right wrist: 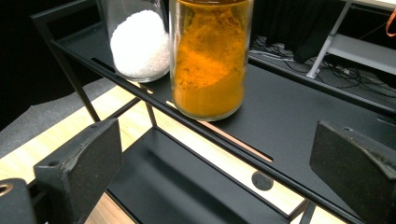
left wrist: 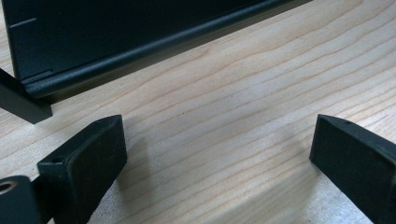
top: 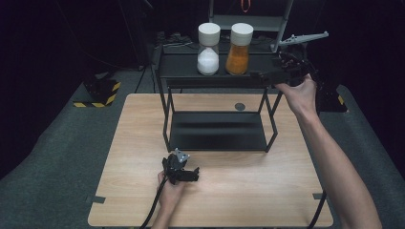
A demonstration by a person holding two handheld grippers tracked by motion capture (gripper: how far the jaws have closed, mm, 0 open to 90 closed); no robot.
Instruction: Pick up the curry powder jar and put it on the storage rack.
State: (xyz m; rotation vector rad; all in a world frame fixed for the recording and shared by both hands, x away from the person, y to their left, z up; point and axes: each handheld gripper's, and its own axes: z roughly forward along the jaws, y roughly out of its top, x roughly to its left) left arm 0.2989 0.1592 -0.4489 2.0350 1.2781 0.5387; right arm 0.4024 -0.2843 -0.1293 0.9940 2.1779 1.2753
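The right arm stretches forward, its right gripper [top: 267, 74] spread open just beside the orange-powder jar [top: 239, 48] on the rack's top shelf [top: 184, 71]. The left gripper [top: 184, 172] rests open on the wooden table [top: 267, 191].

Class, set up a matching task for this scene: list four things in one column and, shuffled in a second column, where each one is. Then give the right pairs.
Things:
1. orange powder jar
2. white powder jar
3. left gripper
4. right gripper

Places:
A. low over the wooden table
B. left on the top shelf
C. at the top shelf's right end
D. right on the top shelf

Pairs: 1-D, 2-B, 3-A, 4-C
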